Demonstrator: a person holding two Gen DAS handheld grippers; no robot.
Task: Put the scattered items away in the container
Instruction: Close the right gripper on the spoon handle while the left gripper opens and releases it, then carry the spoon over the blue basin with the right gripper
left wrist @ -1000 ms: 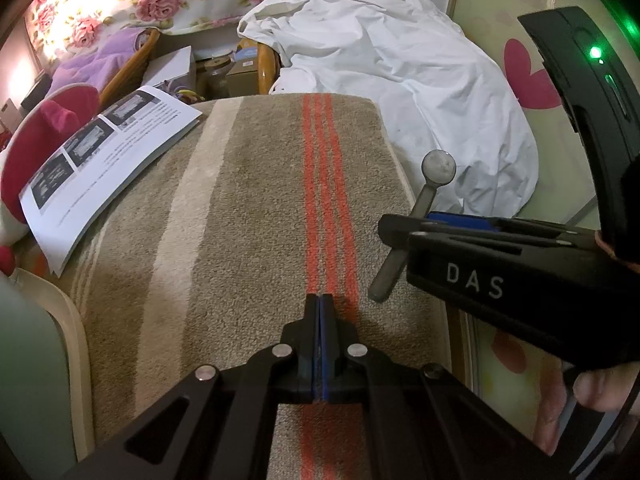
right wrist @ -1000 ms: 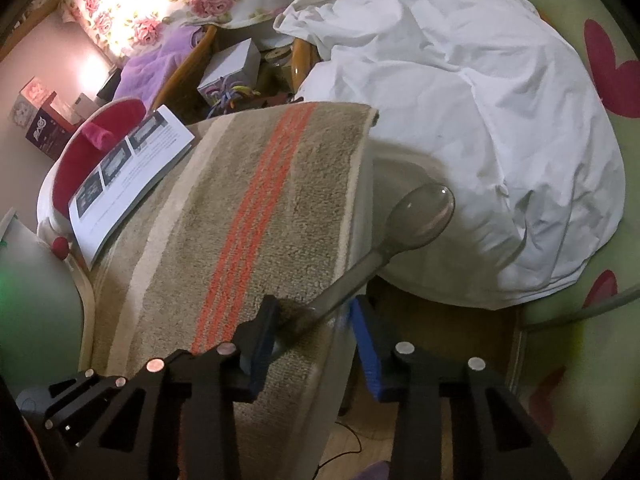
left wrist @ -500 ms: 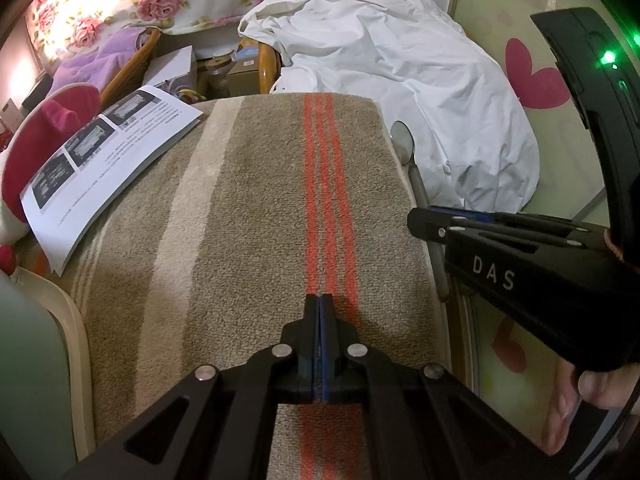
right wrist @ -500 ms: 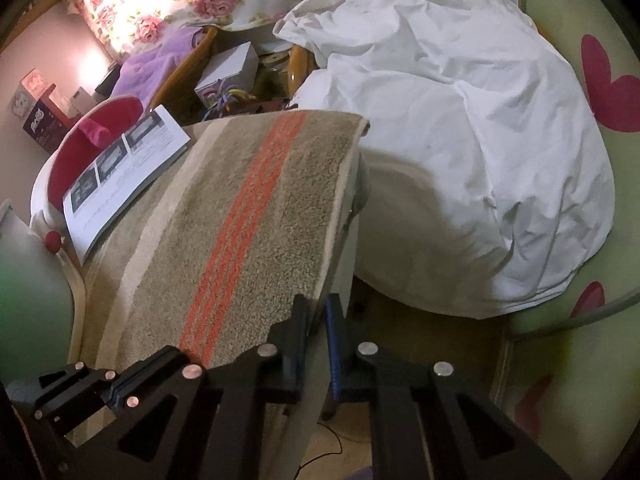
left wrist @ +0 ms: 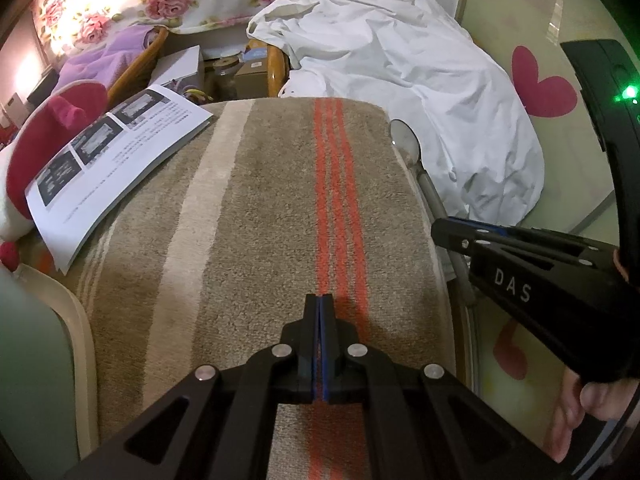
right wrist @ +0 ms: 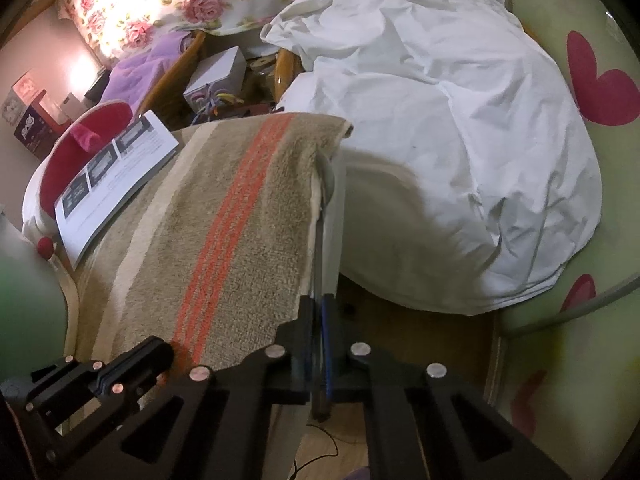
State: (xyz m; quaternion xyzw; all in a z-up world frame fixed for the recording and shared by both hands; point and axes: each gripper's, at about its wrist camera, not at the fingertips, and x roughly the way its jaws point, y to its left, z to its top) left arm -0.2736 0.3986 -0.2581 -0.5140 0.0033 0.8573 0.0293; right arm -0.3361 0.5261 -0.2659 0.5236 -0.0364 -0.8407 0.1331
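A grey metal spoon (left wrist: 405, 142) lies along the right edge of the beige towel with orange stripes (left wrist: 260, 220), its bowl pointing away from me. My right gripper (left wrist: 442, 232) is shut on the spoon's handle. In the right wrist view the spoon (right wrist: 327, 176) shows edge-on, running up from the right gripper (right wrist: 317, 308) beside the towel (right wrist: 224, 220). My left gripper (left wrist: 320, 304) is shut with nothing in it, low over the orange stripes; it also shows as the left gripper (right wrist: 136, 360) at the lower left.
A printed booklet (left wrist: 112, 160) lies on the towel's far left corner, over a red and white object (left wrist: 36, 132). A crumpled white sheet (left wrist: 400, 68) fills the far right. A pale green surface with a cream rim (left wrist: 52, 320) sits at the left. Boxes (right wrist: 218, 76) stand behind.
The right gripper's jaws closed onto the spoon's handle. The spoon swung from pointing up to the right to lying edge-on along the towel's right edge. The left gripper stayed still.
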